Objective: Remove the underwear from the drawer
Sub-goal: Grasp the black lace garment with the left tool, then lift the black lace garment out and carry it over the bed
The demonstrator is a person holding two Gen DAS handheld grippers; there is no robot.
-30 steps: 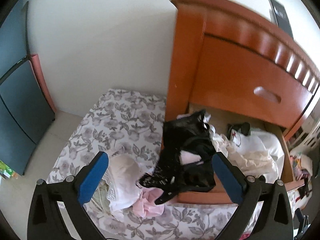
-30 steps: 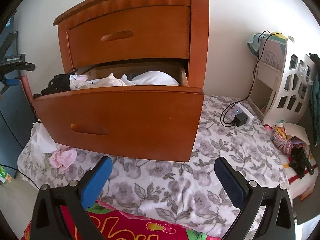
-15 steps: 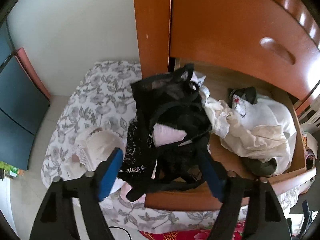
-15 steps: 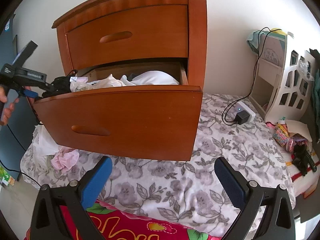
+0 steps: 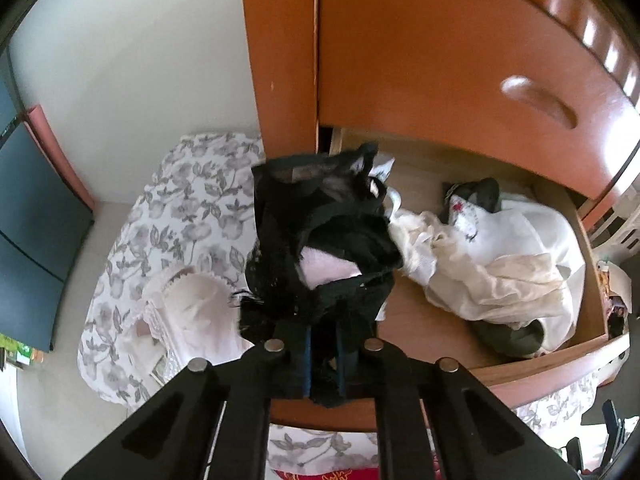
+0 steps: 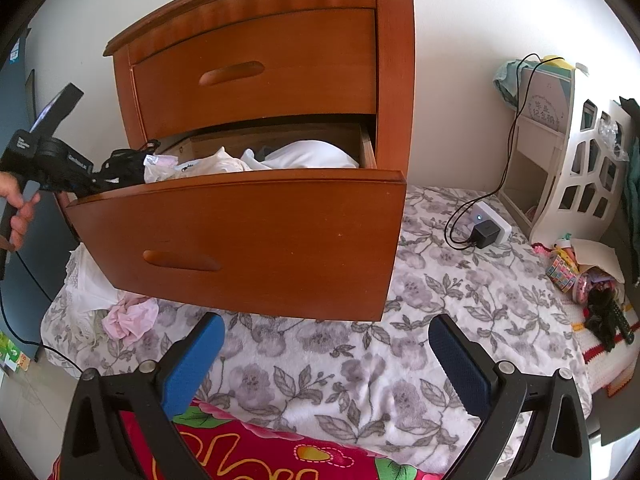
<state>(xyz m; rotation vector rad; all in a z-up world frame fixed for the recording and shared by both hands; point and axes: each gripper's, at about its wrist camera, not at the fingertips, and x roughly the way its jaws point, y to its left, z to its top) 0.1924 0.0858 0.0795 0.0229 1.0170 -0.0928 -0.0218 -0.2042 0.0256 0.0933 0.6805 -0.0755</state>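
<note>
In the left wrist view the left gripper (image 5: 323, 354) sits nearest, its blue pads drawn close together and clenched on the lower edge of the black lace underwear (image 5: 320, 248). That bundle (a pale pink piece shows through its folds) drapes over the left front corner of the open drawer (image 5: 520, 372), partly hanging outside the wooden side. Just beyond and to the right, inside the drawer, lies a heap of white and cream garments (image 5: 496, 264), with a dark item tucked behind it. Left of the cabinet, a pale pink lace-trimmed garment (image 5: 192, 312) rests on the floral bedspread (image 5: 188, 208).

In the right wrist view the right gripper (image 6: 324, 360) hangs released, its blue pads wide apart over the floral bedspread and holding nothing, well short of the drawer front. Farther off stands the wooden nightstand (image 6: 280, 60), upper drawer closed. A person's hand (image 6: 16, 216) grips the left tool's handle at the far left edge.
</note>
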